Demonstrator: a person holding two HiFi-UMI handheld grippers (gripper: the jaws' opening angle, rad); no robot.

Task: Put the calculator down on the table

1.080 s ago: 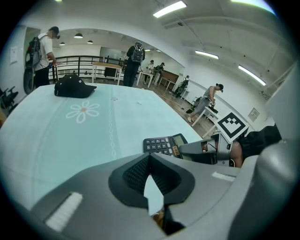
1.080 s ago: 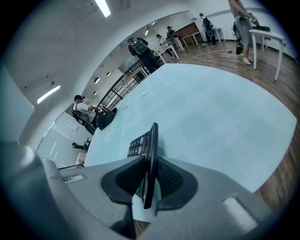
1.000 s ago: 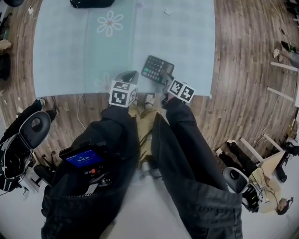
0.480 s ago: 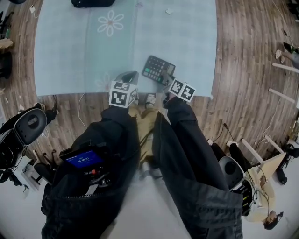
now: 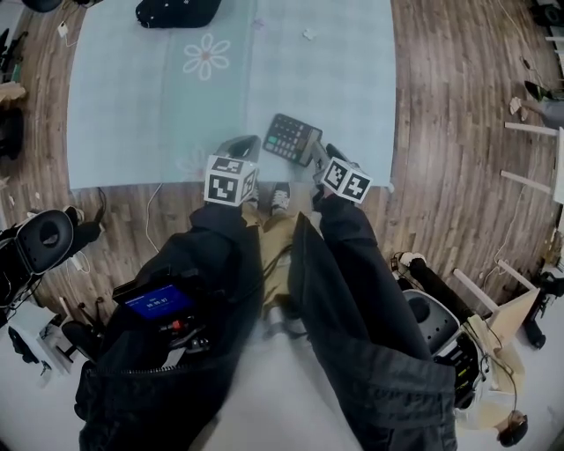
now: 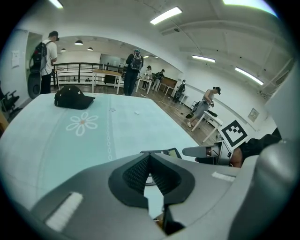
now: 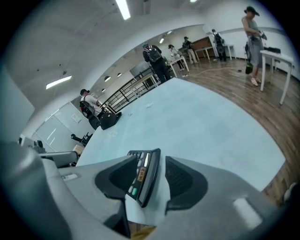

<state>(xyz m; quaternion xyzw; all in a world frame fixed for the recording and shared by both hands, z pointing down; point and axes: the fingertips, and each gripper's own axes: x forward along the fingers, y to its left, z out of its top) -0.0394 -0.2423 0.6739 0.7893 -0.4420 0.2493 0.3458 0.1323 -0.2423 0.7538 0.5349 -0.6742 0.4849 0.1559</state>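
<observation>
The dark calculator point(image 5: 293, 138) lies on the pale blue tablecloth point(image 5: 159, 88) near the table's front edge. My right gripper point(image 5: 321, 156) is at its right end. In the right gripper view the calculator point(image 7: 145, 176) stands between the jaws, which are opening, and a gap shows beside the right pad point(image 7: 180, 176). My left gripper point(image 5: 249, 141) hovers just left of the calculator. Its tips point(image 6: 150, 157) meet with nothing between them, and the calculator point(image 6: 164, 153) shows just beyond them.
A black cap point(image 5: 176, 11) lies at the far side of the cloth, past a white flower print point(image 5: 205, 55). The table edge runs just below both grippers, with wooden floor point(image 5: 458, 132) to the right. Several people stand in the background of the gripper views.
The right jaws have spread apart round the calculator. Both grippers have drawn slightly back toward the table's front edge.
</observation>
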